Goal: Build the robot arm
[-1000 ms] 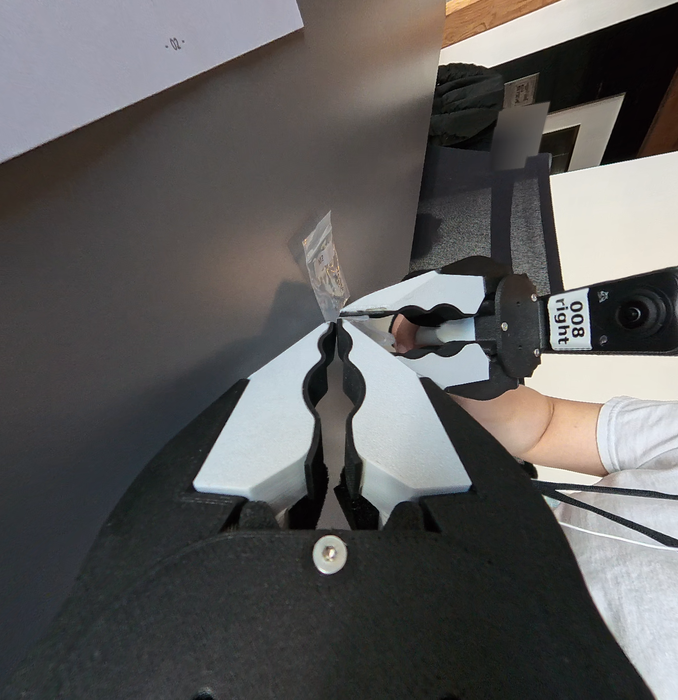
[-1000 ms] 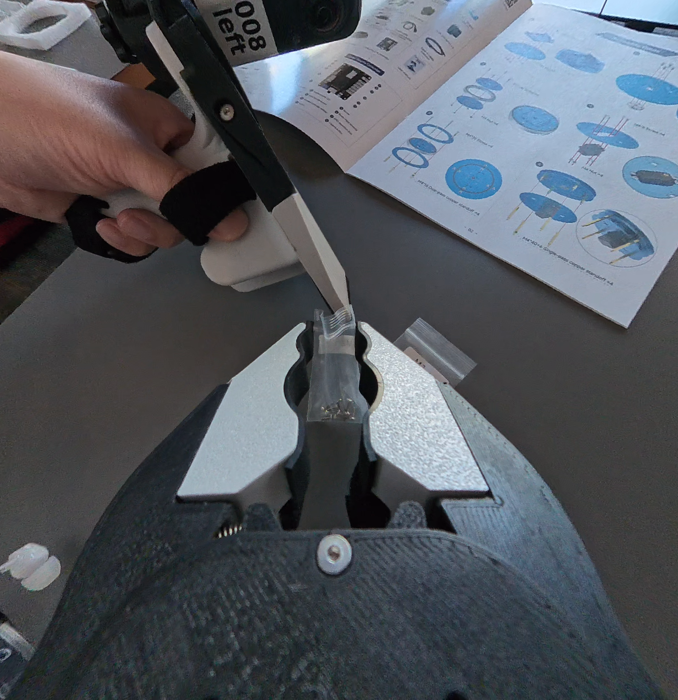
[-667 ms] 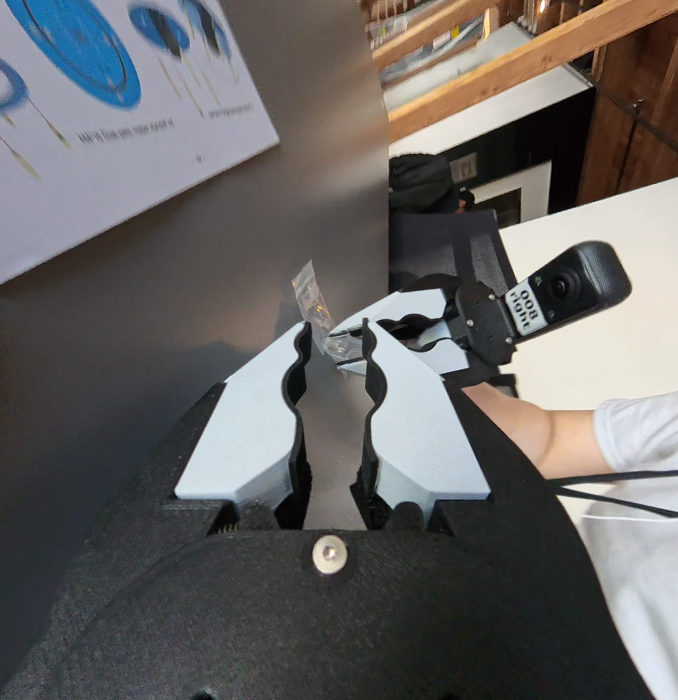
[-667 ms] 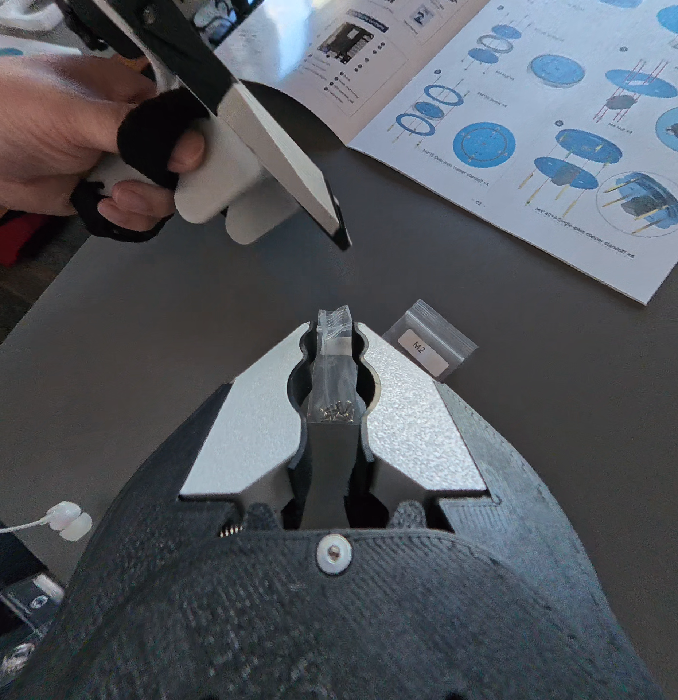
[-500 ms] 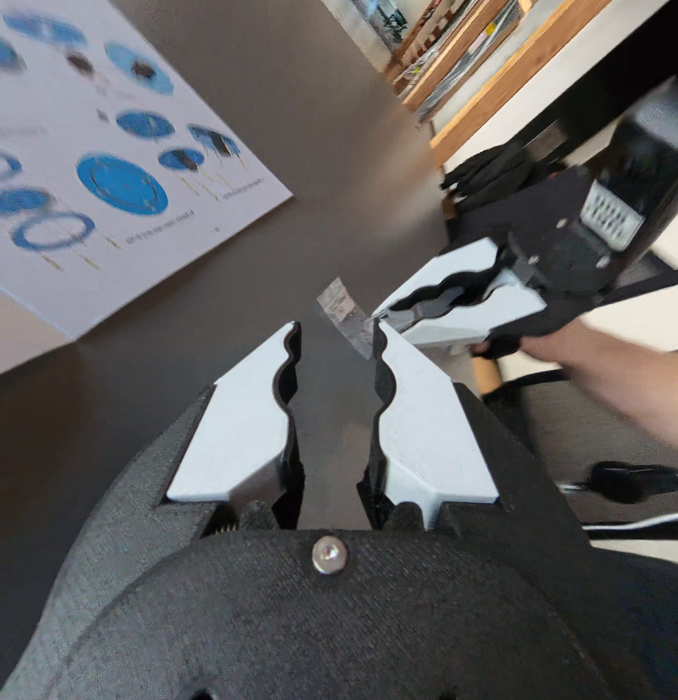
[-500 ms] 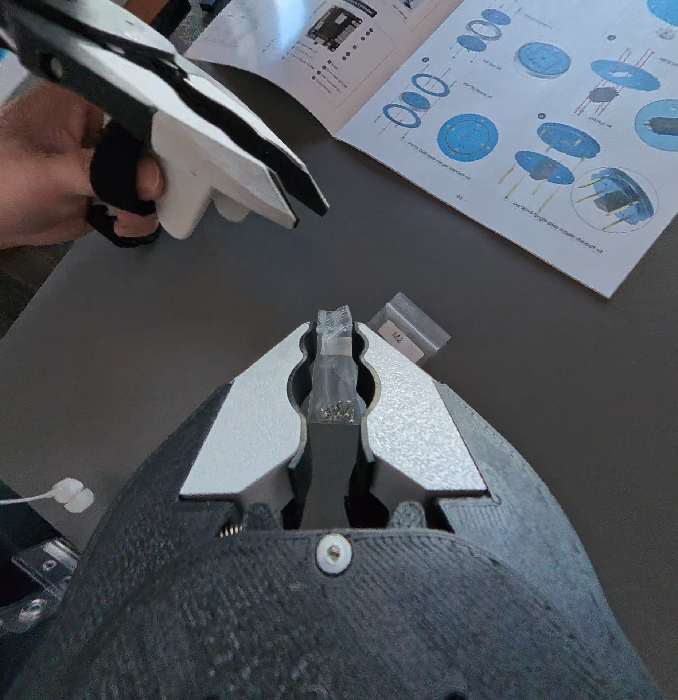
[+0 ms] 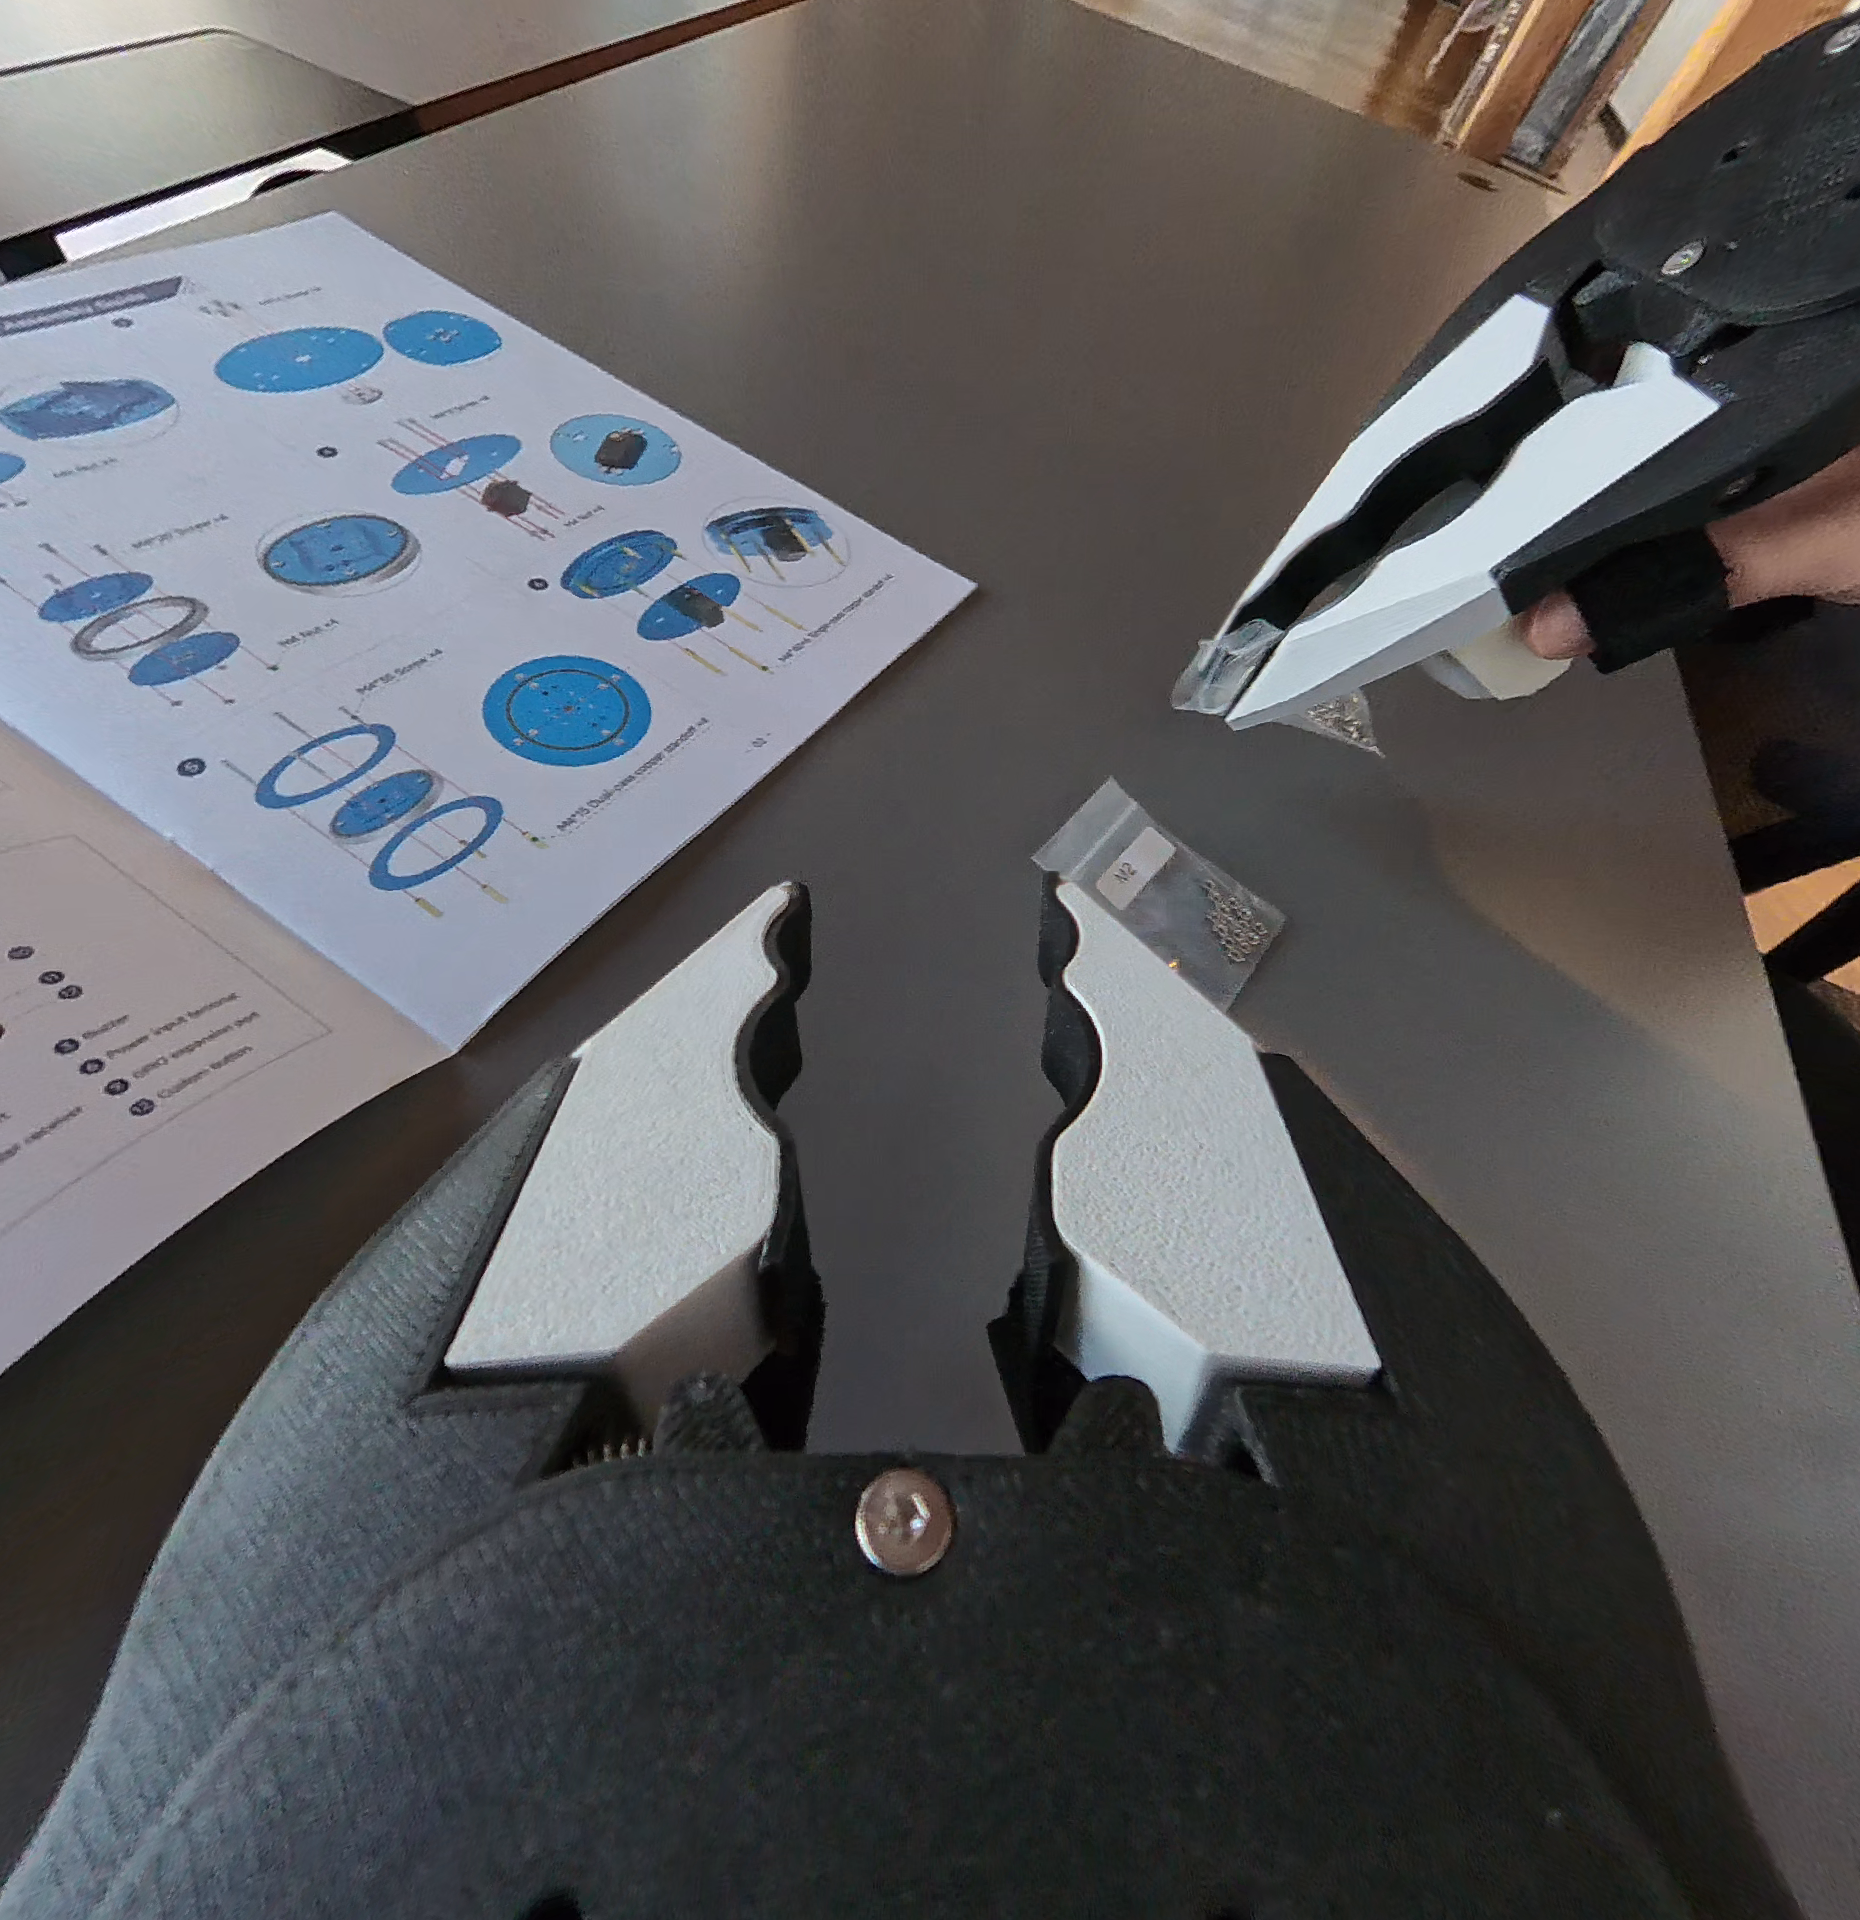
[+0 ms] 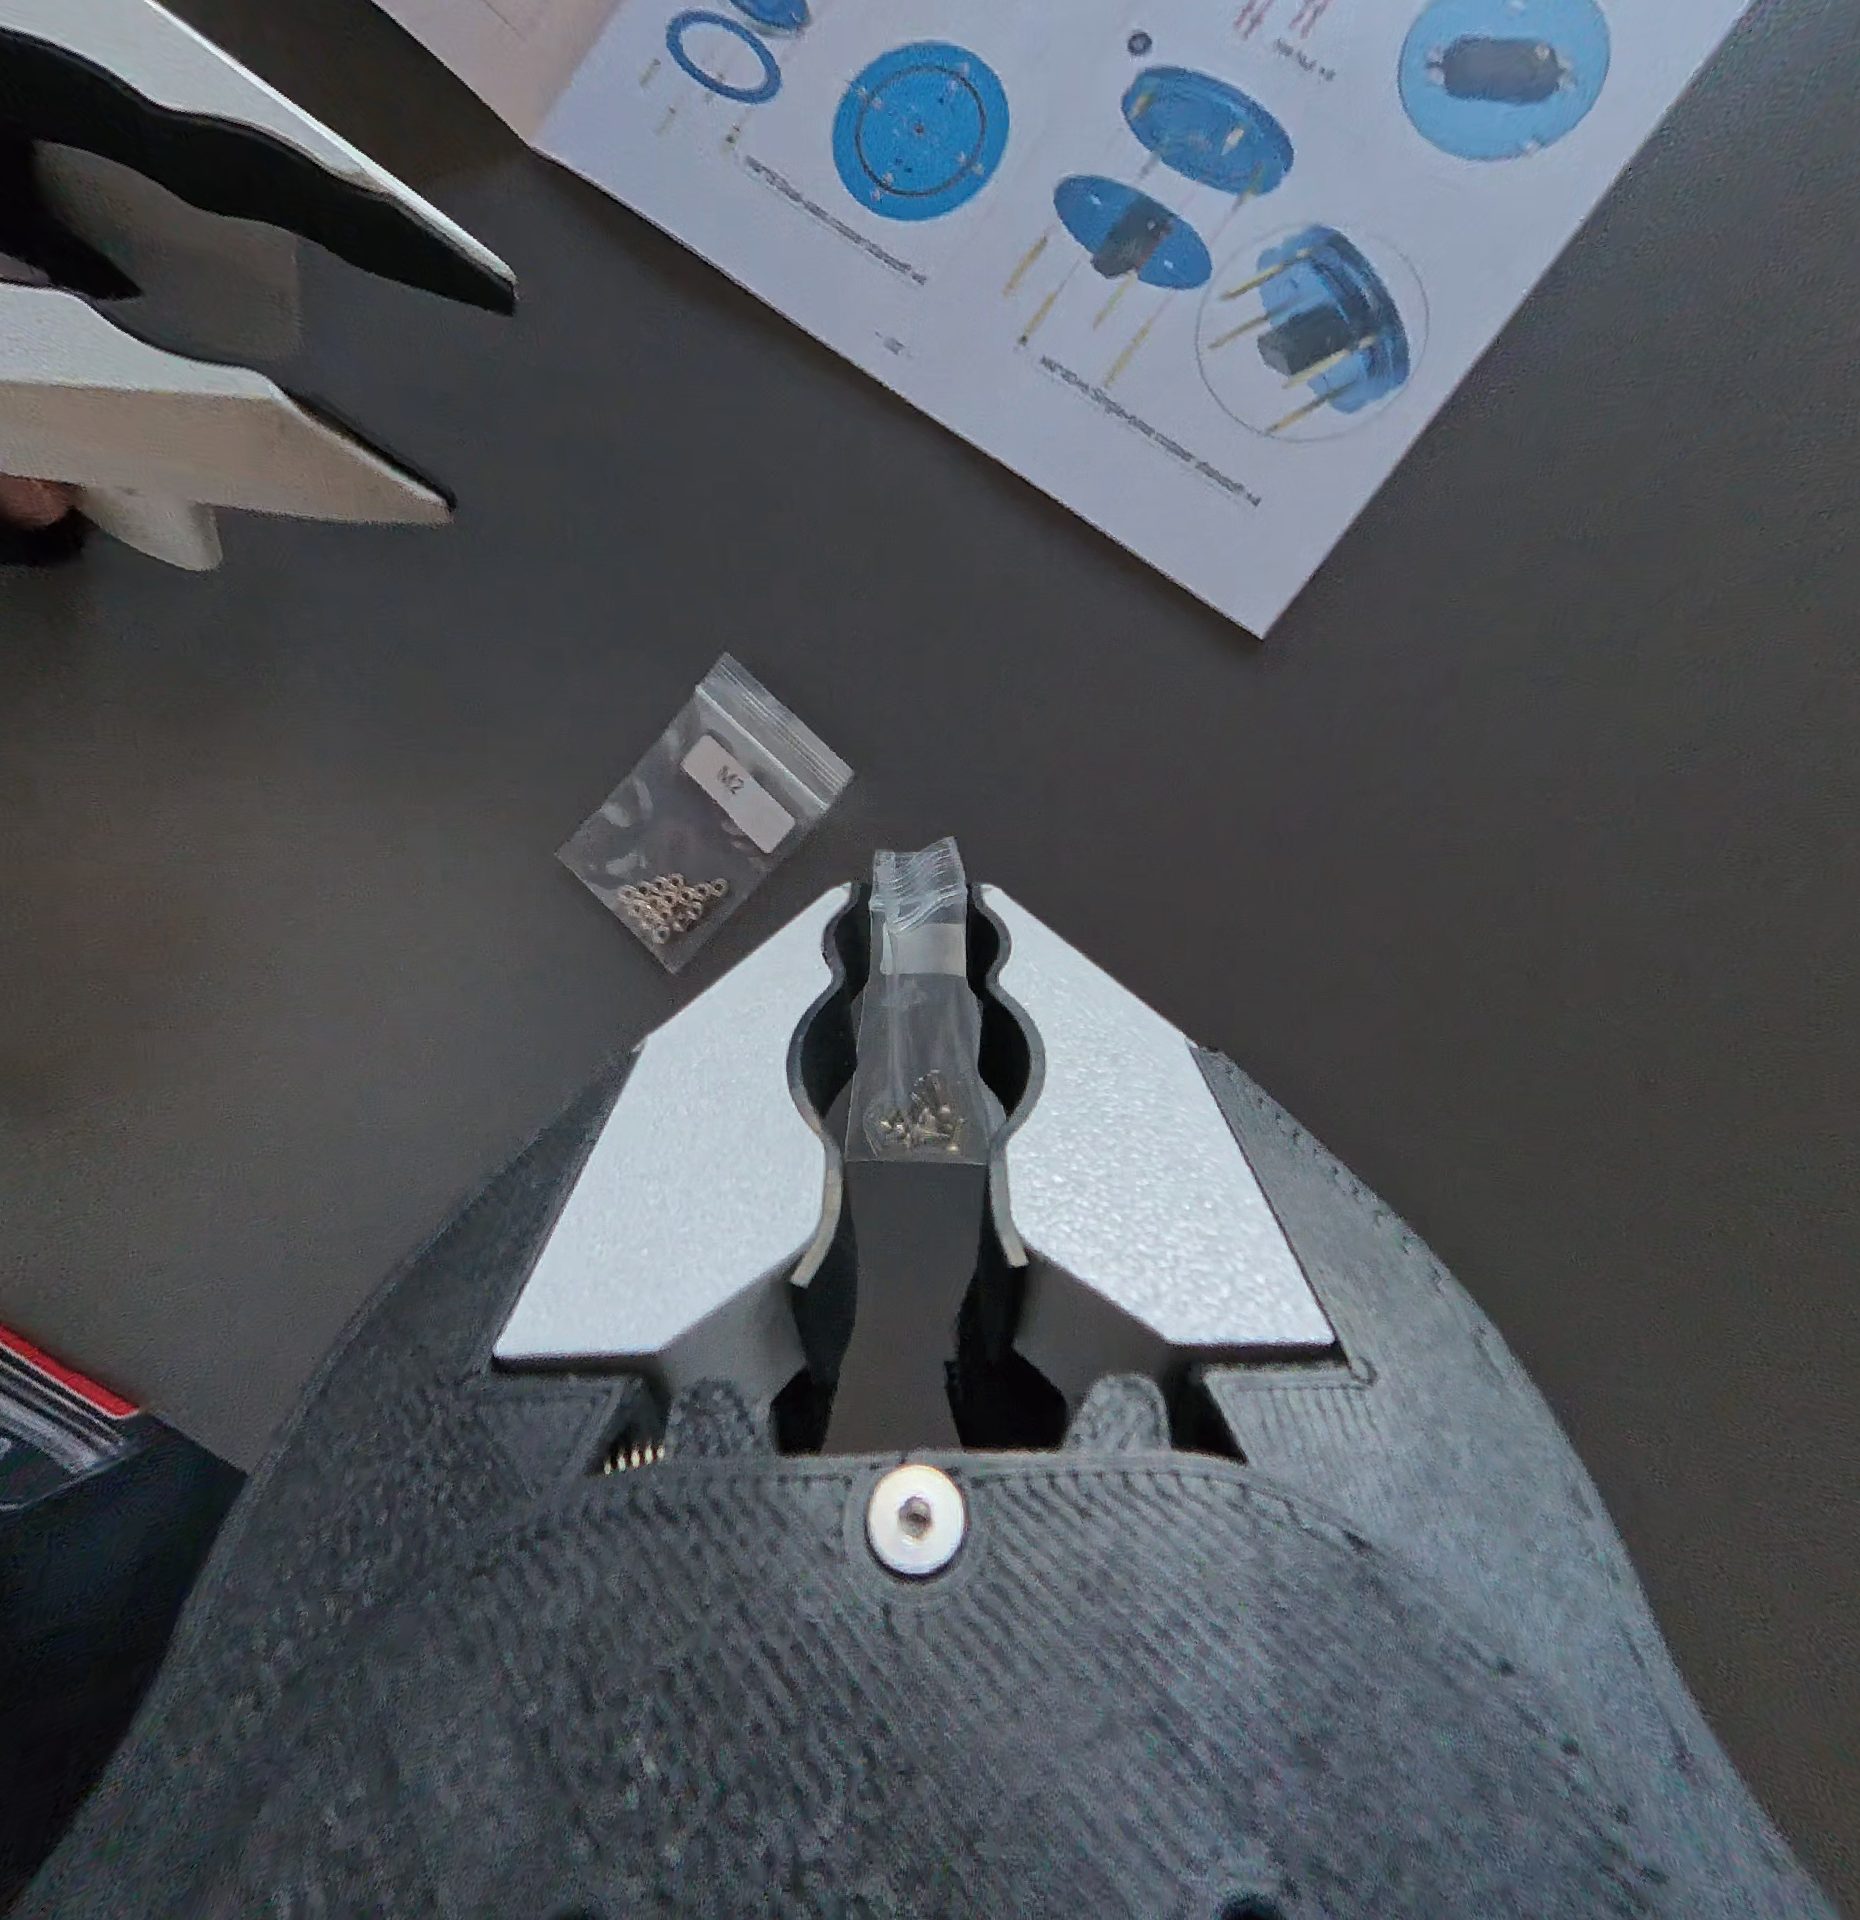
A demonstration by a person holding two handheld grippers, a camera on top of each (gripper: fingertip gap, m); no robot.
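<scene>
The right hand-held gripper is pinching a small clear zip bag of tiny screws between its closed fingertips, holding it clear of the dark tabletop; in the left wrist view the same bag is sticking out past the white fingertips, its screws sagging beneath them. The left hand-held gripper is hovering with its jaws spread apart and nothing between them. Its right fingertip is sitting just beside a second small clear bag, which is lying flat on the tabletop with a white sticker and a cluster of small metal rings in one corner; whether the fingertip is touching that bag cannot be told. An open instruction booklet with blue diagrams is lying well apart to the left. So one bag is lifted and gripped, the other is lying ungrasped, and both are looking sealed as far as the pictures show.
</scene>
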